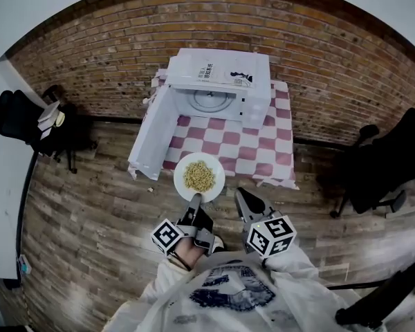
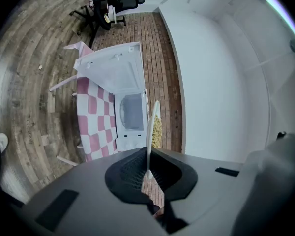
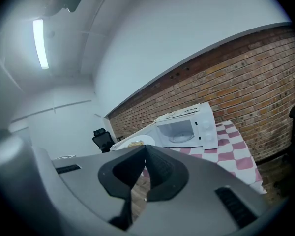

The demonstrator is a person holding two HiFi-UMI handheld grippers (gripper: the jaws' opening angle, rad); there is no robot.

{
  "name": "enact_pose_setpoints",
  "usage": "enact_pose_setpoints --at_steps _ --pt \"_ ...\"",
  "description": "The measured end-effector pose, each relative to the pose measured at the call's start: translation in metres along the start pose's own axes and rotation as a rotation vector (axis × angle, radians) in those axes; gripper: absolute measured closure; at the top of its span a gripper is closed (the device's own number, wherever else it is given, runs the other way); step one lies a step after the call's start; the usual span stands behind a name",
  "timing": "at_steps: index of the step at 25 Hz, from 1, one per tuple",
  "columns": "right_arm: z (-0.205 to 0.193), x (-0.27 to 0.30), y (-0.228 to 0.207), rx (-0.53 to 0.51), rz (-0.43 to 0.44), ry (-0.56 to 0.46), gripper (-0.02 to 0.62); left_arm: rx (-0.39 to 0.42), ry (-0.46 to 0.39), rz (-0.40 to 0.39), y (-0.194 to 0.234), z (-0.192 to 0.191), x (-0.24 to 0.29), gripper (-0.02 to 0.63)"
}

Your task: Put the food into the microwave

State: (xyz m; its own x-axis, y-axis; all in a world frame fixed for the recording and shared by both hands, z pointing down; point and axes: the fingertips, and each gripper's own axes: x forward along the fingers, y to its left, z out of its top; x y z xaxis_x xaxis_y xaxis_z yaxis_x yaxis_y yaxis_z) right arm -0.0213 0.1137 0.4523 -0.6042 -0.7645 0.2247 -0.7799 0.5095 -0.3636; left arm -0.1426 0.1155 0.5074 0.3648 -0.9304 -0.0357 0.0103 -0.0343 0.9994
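Left gripper view is showing the left gripper (image 2: pixel 148 154) clamping the rim of a stiff, probably tip-prone noodle plate (image 2: pixel 153 124); right gripper (image 3: pixel 145 149) sitting closed, empty.

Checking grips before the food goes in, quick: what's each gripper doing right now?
Left gripper: closed on the rim of the plate of noodles.
Right gripper: closed, holding nothing.

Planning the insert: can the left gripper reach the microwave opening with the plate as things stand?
Probably yes. The left gripper is shut on the plate rim, the microwave door is swung wide open, and nothing stands between plate and opening.
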Motion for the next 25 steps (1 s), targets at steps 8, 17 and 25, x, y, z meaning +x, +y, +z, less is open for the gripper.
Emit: enact_pose_setpoints --at_steps 8,17,25 --pt "0.003 0.023 -0.005 0.006 -0.058 -0.001 0.581 0.002 0.045 0.033 0.014 0.023 0.022 0.589" --pt "0.006 0.045 -0.023 0.004 -0.09 0.008 0.581 0.007 0.093 0.085 0.033 0.026 0.048 0.589" --pt "0.023 0.082 -0.048 0.017 -0.079 0.008 0.581 0.002 0.098 0.083 0.033 0.039 0.093 0.589"
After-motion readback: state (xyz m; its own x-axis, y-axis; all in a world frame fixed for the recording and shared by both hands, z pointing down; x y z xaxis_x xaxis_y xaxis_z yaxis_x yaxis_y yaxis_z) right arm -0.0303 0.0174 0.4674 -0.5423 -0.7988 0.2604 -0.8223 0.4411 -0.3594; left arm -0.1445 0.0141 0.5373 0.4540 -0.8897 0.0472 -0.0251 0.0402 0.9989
